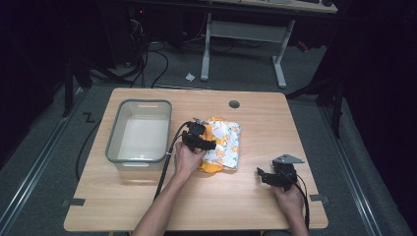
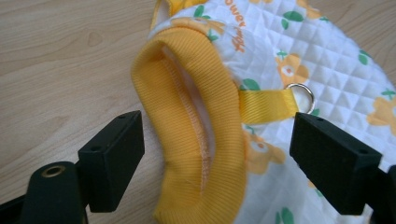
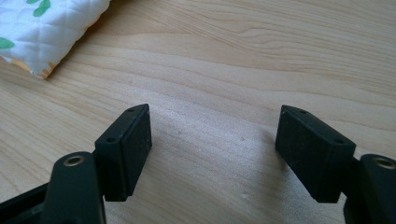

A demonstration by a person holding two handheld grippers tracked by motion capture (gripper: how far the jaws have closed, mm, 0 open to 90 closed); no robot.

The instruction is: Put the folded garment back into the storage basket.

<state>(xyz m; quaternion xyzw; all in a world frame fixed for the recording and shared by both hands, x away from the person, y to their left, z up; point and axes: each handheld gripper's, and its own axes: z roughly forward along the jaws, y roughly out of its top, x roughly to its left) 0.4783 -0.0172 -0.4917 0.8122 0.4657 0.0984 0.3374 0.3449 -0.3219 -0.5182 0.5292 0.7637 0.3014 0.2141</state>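
A folded white quilted garment (image 1: 223,145) with orange flowers and yellow ribbed trim lies in the middle of the table. My left gripper (image 1: 201,141) hovers at its left edge, open. In the left gripper view the jaws stand wide on either side of the yellow ribbed collar (image 2: 205,126), with a yellow strap and a metal ring (image 2: 301,95) just beyond. My right gripper (image 1: 268,177) rests low near the table's front right, open over bare wood. A corner of the garment (image 3: 46,28) lies at the upper left of the right gripper view.
A grey plastic bin (image 1: 140,132), with nothing in it, stands on the table left of the garment. A round cable hole (image 1: 234,104) sits near the table's far edge. Desk legs and cables stand on the floor beyond.
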